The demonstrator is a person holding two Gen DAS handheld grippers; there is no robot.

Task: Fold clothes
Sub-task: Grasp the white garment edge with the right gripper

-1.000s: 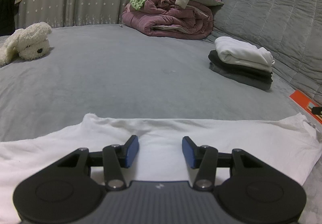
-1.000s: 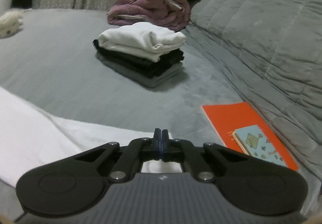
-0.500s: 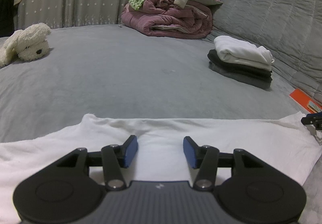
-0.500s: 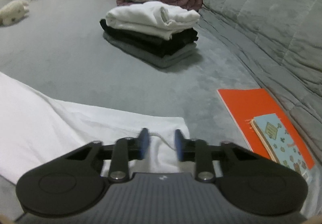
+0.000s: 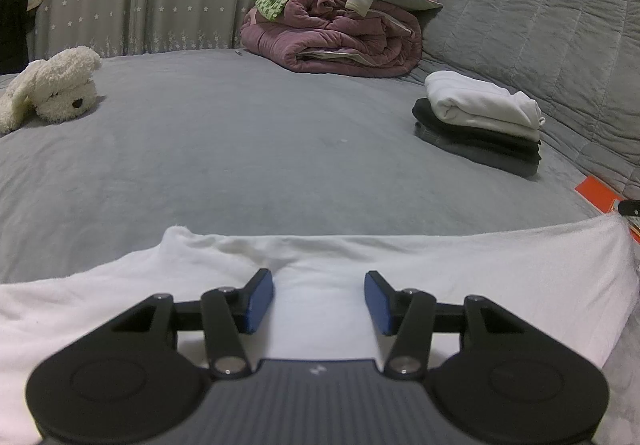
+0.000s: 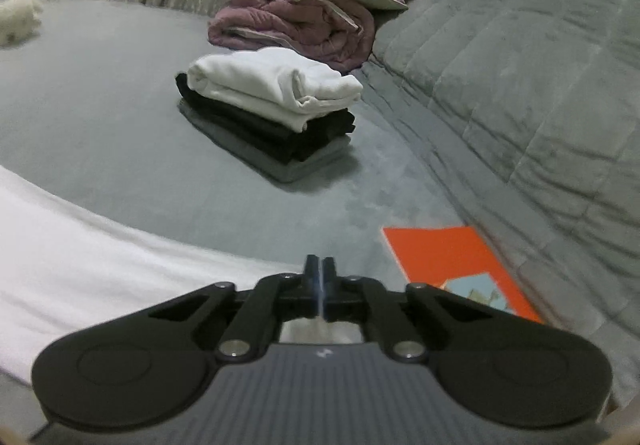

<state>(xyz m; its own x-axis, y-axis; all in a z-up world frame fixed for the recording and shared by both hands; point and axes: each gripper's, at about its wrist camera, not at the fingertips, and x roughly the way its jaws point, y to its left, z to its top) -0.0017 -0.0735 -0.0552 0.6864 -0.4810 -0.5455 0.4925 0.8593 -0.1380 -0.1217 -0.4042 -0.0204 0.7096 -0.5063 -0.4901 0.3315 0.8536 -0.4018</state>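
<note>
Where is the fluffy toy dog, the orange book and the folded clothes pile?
Toy dog [image 5: 60, 93], left wrist view, its head.
Orange book [image 6: 444, 249], right wrist view, bare cover.
Folded clothes pile [image 6: 272, 85], right wrist view, top white garment.

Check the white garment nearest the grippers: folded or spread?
Spread: the white garment lies flat and wide across the bed, unlike the folded stack.

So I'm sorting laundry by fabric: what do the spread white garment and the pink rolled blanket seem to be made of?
The white garment looks like soft, matte cotton-type knit: it lies limp with gentle creases and no sheen. The pink rolled blanket looks like plush, velvety fleece or microfibre over padding: thick puffy folds with a faint nap. Exact fibres cannot be told.
</note>
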